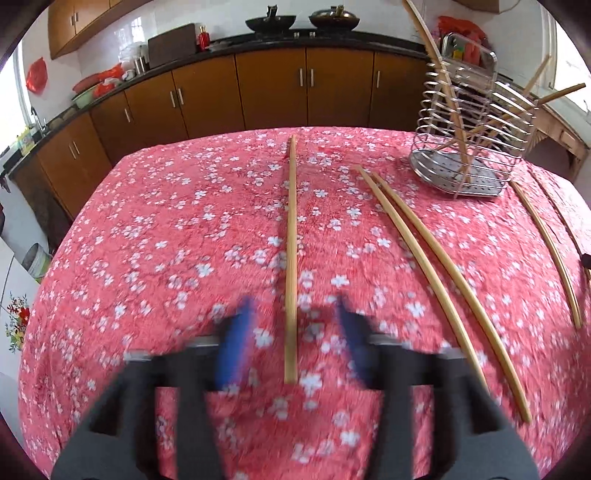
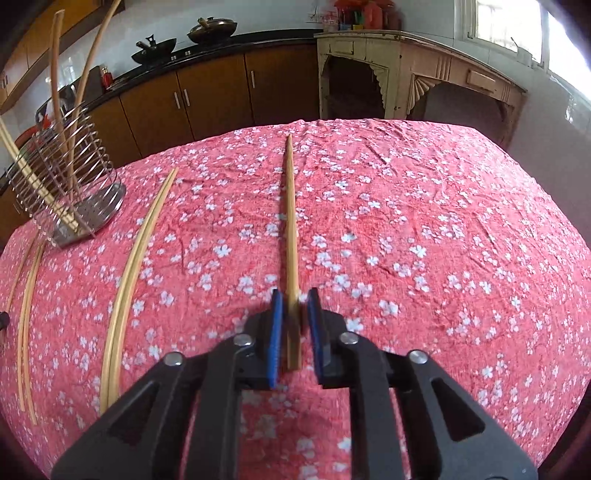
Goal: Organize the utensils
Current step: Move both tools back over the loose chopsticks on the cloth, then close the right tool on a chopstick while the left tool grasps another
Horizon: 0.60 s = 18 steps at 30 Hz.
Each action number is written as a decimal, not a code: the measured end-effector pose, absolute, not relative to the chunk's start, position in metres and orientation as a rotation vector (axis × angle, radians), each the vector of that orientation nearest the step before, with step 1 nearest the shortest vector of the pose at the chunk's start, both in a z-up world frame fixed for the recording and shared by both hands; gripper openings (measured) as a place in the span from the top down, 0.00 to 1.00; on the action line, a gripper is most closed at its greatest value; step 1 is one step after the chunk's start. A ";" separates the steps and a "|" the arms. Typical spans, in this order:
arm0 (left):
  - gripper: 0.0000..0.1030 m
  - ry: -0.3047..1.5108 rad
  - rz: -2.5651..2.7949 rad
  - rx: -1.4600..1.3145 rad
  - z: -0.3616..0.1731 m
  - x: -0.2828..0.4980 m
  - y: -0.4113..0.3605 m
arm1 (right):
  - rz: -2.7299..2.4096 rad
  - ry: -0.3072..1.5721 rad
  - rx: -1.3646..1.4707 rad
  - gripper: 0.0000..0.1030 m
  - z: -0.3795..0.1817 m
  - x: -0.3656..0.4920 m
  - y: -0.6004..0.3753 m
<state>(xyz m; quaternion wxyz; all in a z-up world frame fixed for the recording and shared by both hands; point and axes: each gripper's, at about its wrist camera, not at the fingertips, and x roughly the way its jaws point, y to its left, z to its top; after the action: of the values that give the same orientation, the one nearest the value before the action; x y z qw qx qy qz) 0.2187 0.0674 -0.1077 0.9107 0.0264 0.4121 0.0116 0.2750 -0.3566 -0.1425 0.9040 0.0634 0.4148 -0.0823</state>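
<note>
Pink floral tablecloth (image 1: 166,236) fills the foreground, wrinkled all over. Up at twelve o'clock, brown cabinets (image 1: 273,88) run under a dark countertop (image 1: 258,42), two black woks (image 1: 271,22) sitting on top. Toward ten o'clock, a dark cutting board (image 1: 171,44) beside a small red bottle (image 1: 203,38). On the right wrist view, a worn cream sideboard (image 2: 413,70) at one o'clock, bright window (image 2: 506,26) above.

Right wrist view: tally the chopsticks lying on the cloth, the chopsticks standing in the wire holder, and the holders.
Chopsticks lying on the cloth: 5
Chopsticks standing in the wire holder: 4
Wire holder: 1
Total: 10
</note>
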 end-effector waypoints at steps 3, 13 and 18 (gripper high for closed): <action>0.39 0.838 0.005 0.075 -0.107 0.212 0.064 | -0.169 0.860 0.125 0.67 -0.143 0.270 -0.355; 0.36 0.895 0.004 -0.001 -0.116 0.224 0.080 | -0.160 0.866 0.108 0.57 -0.144 0.270 -0.349; 0.45 0.893 0.010 0.023 -0.116 0.223 0.076 | -0.153 0.864 0.125 0.59 -0.144 0.269 -0.352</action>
<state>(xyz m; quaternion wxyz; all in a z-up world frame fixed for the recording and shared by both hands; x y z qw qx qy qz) 0.2234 0.0759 -0.1160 0.9018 0.0110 0.4320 0.0047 0.2693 -0.3518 -0.1437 0.9034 0.0603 0.4180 -0.0742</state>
